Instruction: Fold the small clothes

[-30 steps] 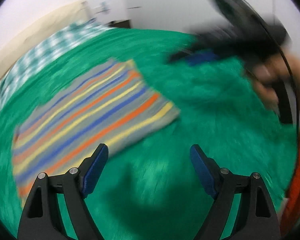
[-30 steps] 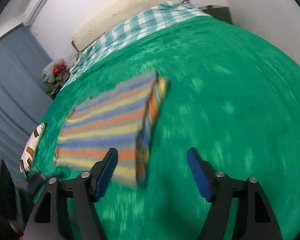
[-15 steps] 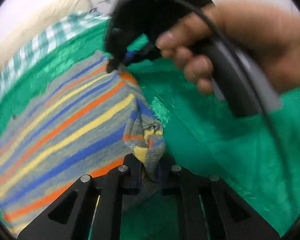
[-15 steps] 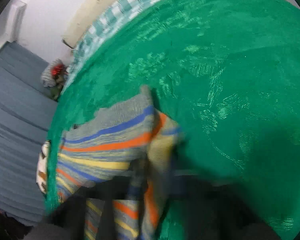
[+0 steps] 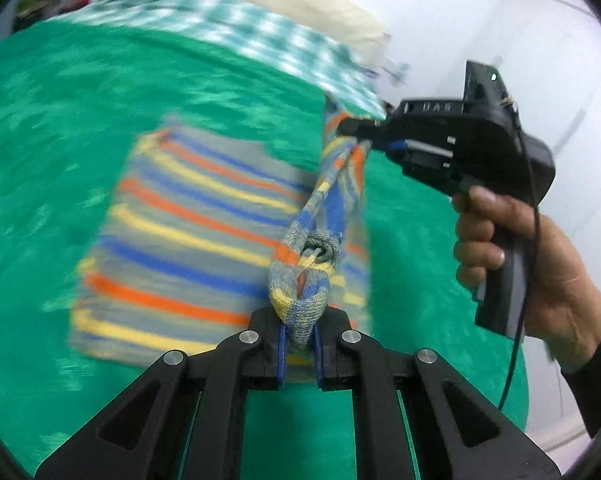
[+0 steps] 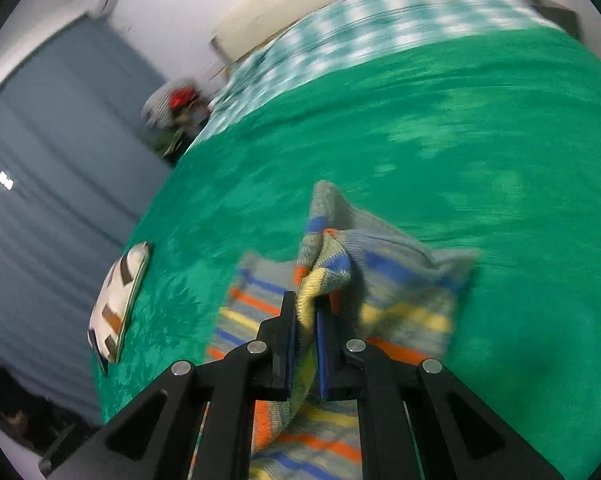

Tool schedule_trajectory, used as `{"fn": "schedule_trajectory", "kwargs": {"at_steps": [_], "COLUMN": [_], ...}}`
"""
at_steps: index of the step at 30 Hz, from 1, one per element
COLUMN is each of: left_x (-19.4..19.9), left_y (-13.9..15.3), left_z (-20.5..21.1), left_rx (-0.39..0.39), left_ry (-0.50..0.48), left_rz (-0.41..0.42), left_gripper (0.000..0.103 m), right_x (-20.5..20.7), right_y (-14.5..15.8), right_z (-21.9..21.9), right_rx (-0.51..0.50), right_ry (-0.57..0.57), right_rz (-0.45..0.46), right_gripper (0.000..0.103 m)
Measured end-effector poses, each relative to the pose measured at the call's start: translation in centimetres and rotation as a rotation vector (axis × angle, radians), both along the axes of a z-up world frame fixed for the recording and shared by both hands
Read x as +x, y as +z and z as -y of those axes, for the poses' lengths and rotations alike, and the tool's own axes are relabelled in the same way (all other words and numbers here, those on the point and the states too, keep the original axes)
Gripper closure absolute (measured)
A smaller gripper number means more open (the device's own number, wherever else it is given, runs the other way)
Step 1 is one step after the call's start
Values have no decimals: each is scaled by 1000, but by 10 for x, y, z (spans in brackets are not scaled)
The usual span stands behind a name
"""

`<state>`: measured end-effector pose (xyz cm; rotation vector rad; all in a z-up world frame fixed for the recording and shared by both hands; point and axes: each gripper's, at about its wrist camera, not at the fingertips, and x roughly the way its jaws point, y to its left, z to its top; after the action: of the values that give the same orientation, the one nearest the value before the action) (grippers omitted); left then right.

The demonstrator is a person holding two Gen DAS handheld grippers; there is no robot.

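Note:
A striped knit garment (image 5: 188, 236), grey with orange, yellow and blue bands, lies on a green blanket (image 5: 52, 120). My left gripper (image 5: 299, 344) is shut on its near right corner. My right gripper (image 5: 354, 128) shows in the left wrist view, shut on the far right corner. The right edge is lifted between them into a taut raised ridge. In the right wrist view my right gripper (image 6: 305, 340) pinches a bunched fold of the garment (image 6: 400, 292).
The green blanket (image 6: 480, 128) covers a bed, with a teal checked sheet (image 6: 360, 32) and a beige headboard behind. A patterned white cushion (image 6: 118, 304) lies at the bed's left edge. Grey curtains (image 6: 40, 184) hang at the left.
Both grippers were open a second ago. They have shut on the garment's right corners and lifted that edge off the blanket.

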<state>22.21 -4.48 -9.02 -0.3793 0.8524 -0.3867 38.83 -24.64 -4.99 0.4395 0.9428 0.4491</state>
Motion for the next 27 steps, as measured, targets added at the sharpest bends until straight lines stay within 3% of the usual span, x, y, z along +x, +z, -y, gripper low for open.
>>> {"fn": "schedule_trajectory", "kwargs": {"at_steps": [5,10,11,12,13,15,18,21,23,26,27], "left_x": [-4,-6,-6,-4,-5,-10,-24,-22,-15,-5,1], "left_y": [-20,-43,-47,-50,-53,-53,-40,-28,-24,-24,-27], "left_z": [-52,-74,-78,-78,-84,-96,-108,-106,-101,-93,-90], "left_rx": [-11,-24,-14,3,5,-42,-5,13,39,84,112], "left_ry": [104,133,130,133,140,143,159,133,112,105,110], "left_rz": [-47,-91,-102,-125,-146,-157,-127,-85,-67,-42,-50], "left_gripper": [95,94,90,79,77,71,55,52,52,53,70], "right_x": [24,39,42,44,45,38,15,-21,-53,-102,-117], "right_y": [-23,-55,-58,-63,-67,-69,-51,-30,-22,-25,-30], "right_z": [-94,-138,-143,-144,-143,-133,-106,-81,-69,-63,-66], "right_rx": [-60,-96,-84,-55,-22,52,86,-28,-136,-191,-197], "right_ry": [93,122,119,119,110,71,34,49,87,155,186], "right_rz": [-34,-73,-76,-82,-92,-98,-26,57,101,123,120], "right_gripper": [94,94,93,85,81,50,50,50,50,58,64]}}
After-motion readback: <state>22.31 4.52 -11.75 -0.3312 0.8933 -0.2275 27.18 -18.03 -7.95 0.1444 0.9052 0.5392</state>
